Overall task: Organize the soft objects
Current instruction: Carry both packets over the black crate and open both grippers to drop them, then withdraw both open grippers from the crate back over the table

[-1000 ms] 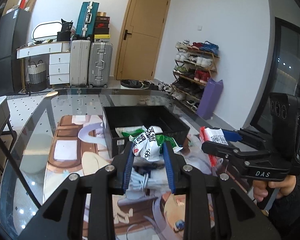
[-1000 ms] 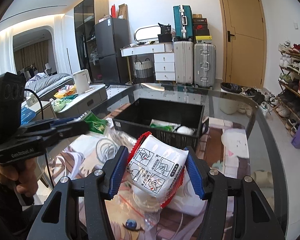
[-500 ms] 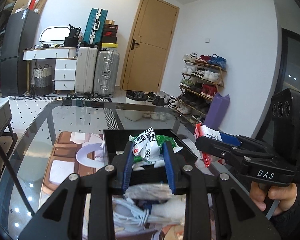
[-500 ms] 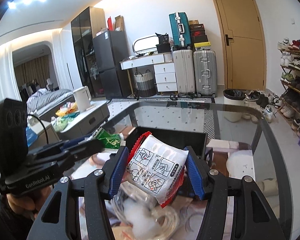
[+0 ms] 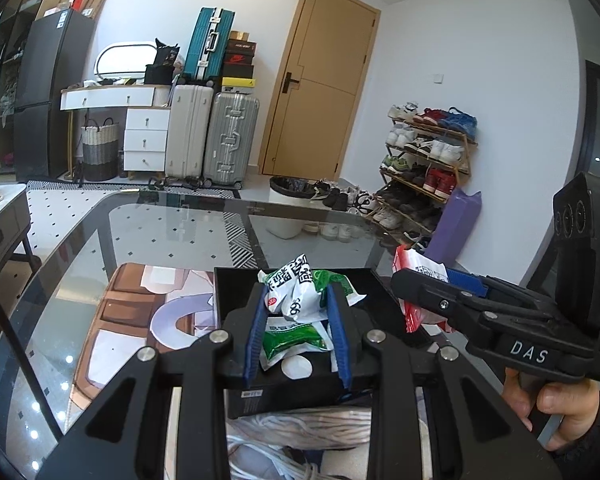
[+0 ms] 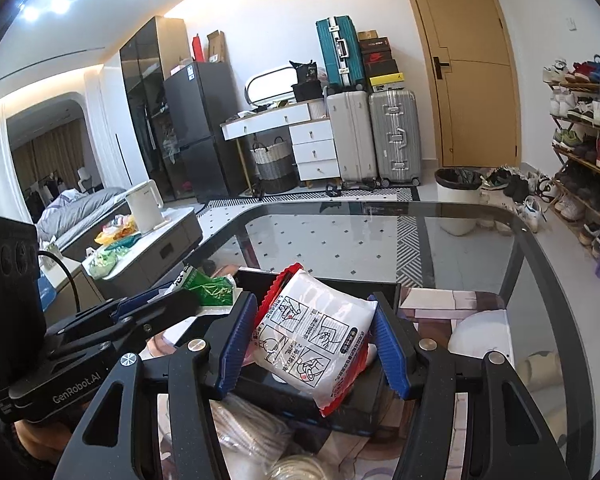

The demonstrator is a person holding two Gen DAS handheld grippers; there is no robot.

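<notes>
The left gripper point(image 5: 299, 334) is held level and pointed forward, its blue-padded fingers point(image 5: 255, 340) drawn in close and clamped on a crumpled green-and-white packet point(image 5: 300, 294). Just to its right, the right gripper point(image 6: 312, 346) is raised to about the same height, its fingers point(image 6: 390, 354) set wider and pressing both sides of a white pouch with red edges point(image 6: 312, 340). A bare hand point(image 5: 556, 404) wraps the right gripper's handle from below.
</notes>
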